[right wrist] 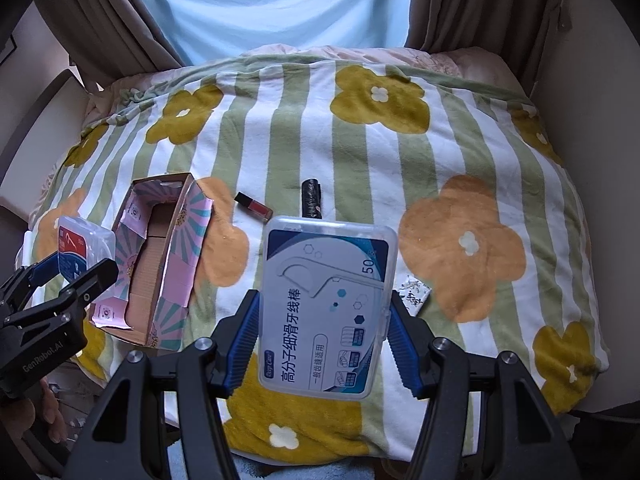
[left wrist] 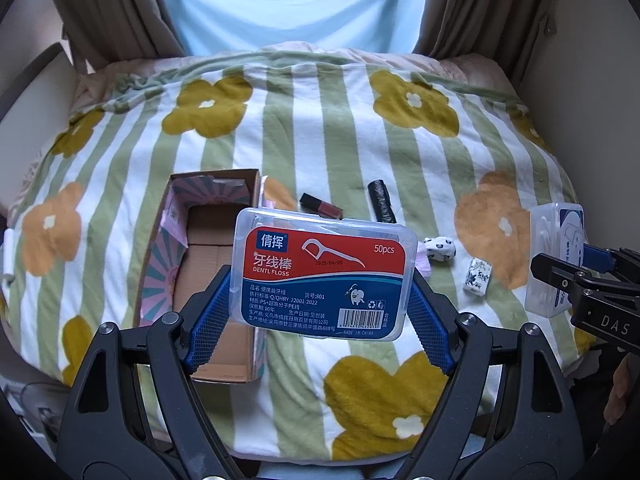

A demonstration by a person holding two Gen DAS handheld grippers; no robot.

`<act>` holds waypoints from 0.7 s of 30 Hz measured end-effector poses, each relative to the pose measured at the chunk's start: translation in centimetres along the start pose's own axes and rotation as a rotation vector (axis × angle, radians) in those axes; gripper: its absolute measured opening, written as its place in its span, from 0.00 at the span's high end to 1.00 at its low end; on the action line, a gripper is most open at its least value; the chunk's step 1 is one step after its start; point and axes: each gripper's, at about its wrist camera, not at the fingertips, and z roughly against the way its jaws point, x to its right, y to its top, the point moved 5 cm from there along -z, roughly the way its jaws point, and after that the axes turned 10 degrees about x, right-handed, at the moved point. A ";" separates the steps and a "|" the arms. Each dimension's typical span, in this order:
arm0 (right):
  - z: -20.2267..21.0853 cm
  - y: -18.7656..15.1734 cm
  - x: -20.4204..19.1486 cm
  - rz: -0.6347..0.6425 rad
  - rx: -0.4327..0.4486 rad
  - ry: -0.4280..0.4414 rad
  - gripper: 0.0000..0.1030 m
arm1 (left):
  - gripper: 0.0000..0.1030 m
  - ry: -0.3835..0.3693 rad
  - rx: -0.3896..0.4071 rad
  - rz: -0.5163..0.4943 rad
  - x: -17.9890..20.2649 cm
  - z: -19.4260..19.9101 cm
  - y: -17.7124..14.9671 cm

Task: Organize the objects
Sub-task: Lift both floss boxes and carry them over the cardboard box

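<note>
Both floss boxes clamped between jaws: red-label box, grey-label box.

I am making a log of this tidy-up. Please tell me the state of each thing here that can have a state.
left gripper: shut on red floss case
red floss case: lid closed, held above the blanket
right gripper: shut on grey floss case
grey floss case: lid closed, held above the blanket
cardboard box: open, appears empty
lip tint: capped, lying flat
black roll: rolled up, lying flat

Soft daylight through the curtains, sharp focus, fisheye bending, dark corners
</note>
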 end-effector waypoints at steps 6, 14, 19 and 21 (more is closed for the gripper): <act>-1.3 1.5 -5.4 0.037 0.002 0.041 0.46 | 0.23 0.012 -0.010 -0.004 -4.8 -0.2 0.0; -5.6 3.6 -13.4 0.093 -0.032 0.100 0.46 | 0.23 0.041 -0.089 0.006 -11.9 -2.7 -2.2; -9.2 4.8 -17.9 0.147 -0.056 0.126 0.46 | 0.23 0.033 -0.165 -0.018 -15.3 -5.6 -4.6; -10.9 5.1 -19.6 0.174 -0.072 0.141 0.46 | 0.23 0.030 -0.192 -0.035 -16.1 -6.7 -5.6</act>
